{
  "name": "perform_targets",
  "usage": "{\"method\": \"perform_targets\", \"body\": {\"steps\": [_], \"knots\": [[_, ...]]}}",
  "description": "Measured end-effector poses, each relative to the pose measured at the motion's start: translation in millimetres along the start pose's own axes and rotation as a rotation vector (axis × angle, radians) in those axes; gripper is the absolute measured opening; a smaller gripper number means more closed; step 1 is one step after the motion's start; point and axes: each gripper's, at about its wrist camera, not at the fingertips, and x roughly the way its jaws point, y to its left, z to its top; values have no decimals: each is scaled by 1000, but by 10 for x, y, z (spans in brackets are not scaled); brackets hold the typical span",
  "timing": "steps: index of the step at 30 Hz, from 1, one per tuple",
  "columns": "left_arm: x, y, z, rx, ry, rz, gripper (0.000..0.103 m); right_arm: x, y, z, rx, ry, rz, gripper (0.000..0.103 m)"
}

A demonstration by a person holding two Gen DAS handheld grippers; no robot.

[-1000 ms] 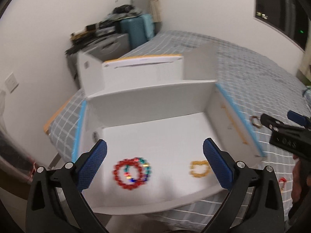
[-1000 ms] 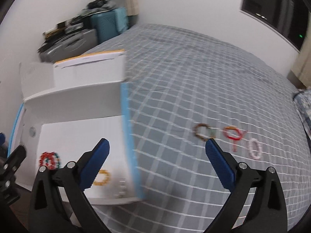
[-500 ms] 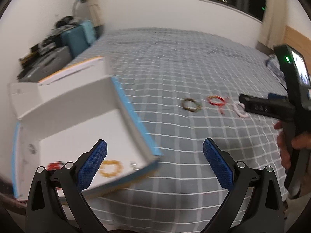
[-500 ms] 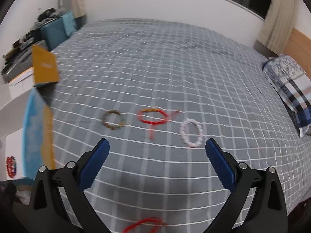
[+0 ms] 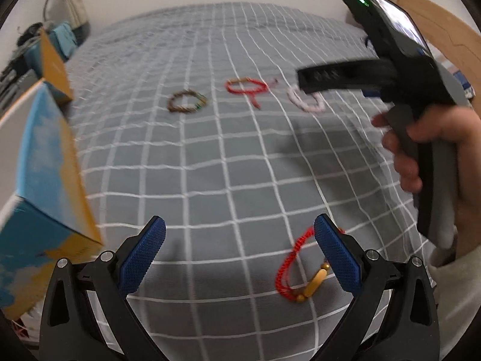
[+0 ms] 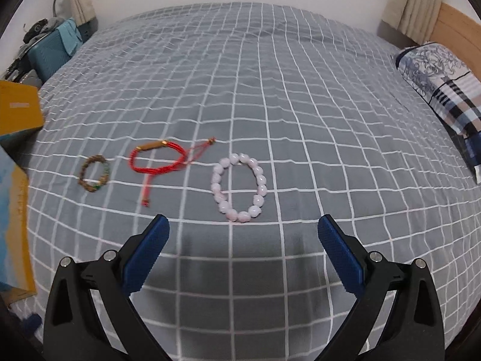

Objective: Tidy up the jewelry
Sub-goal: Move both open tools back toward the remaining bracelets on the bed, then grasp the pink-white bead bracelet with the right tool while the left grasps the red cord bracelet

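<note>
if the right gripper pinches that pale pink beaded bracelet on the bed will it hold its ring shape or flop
The pale pink beaded bracelet will probably sag: its separate round beads look strung, not rigid. The smooth, glossy beads may slip between the blue pads, so pinching across the strand seems safer. On the soft grey checked bedspread it likely won't roll away. The right gripper stands open.

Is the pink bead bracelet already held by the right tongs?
No, the pink bead bracelet lies flat on the bedspread ahead of the right tongs, whose jaws stand wide open and empty.
</note>
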Motion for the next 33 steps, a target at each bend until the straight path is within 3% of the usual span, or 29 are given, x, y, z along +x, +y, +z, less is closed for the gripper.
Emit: {"method": "perform_targets", "body": {"steps": [13,15,18,20,22,24,25,28,31,33], "knots": [[478,-93,-114,27,55,-4,96,549,-117,139,53,38,13,95],[508,-111,-129,36,59,-5,94,612,-78,146,37,49,11,87],[524,-111,-146,37,71,-24,85,715,-45,134,28,82,23,67],[514,-127,-158,46,74,-39,74,740,-40,125,26,84,19,64],[494,-143,-171,55,77,-45,67,729,-27,119,22,79,18,47],[471,-147,-187,62,78,-41,58,708,-7,111,14,79,15,37],[466,-144,-192,64,80,-25,47,703,1,107,10,78,14,32],[467,-118,-196,66,85,-15,32,689,-9,90,10,76,7,22],[460,-71,-173,57,86,-22,11,673,-12,87,9,75,4,21],[451,-61,-166,58,82,-28,7,657,-14,86,12,72,2,21]]}}
